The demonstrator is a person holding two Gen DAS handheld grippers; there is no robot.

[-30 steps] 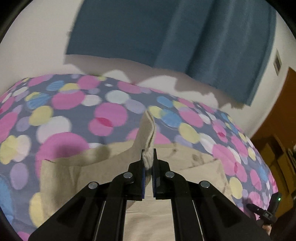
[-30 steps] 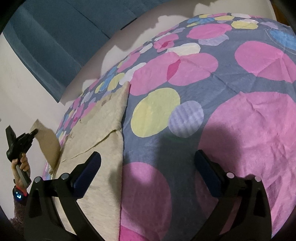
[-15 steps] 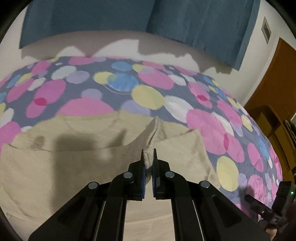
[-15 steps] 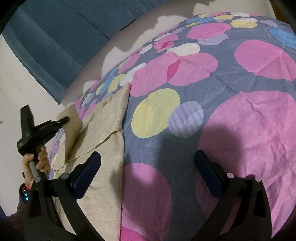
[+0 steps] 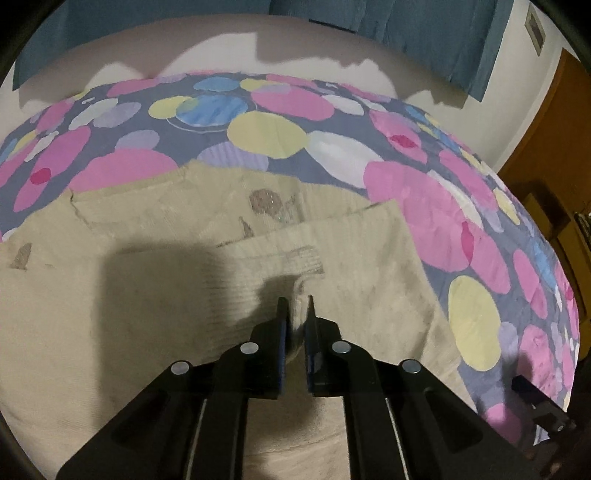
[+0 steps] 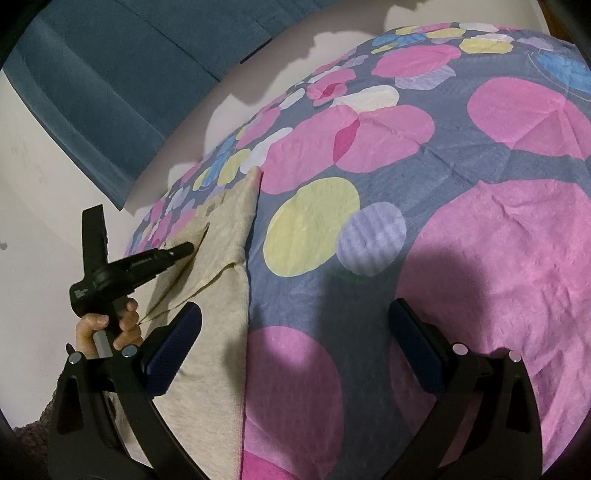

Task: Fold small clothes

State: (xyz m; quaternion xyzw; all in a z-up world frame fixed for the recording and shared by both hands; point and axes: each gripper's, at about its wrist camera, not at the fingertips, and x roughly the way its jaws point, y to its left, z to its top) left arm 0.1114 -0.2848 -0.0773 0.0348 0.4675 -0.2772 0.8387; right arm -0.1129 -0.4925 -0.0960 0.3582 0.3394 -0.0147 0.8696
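Low over the bed, the left tool (image 5: 294,306) pinches a fold of the beige knit garment (image 5: 155,280) lying on the polka-dot bedspread (image 5: 424,192). Beside it, the right tool (image 6: 295,332) hovers wide open and empty above the spread, level with the garment's edge.

A home bedroom: a bed spread with a dotted cover (image 5: 332,122) in pink, yellow and blue circles on grey fills both views. Behind it, blue curtains (image 5: 424,29) hang against a pale wall (image 5: 207,48). At the right edge stand a wooden door (image 5: 554,122) and brown wooden furniture (image 5: 554,221), with a small wall plate (image 5: 536,26) set beside the curtains.
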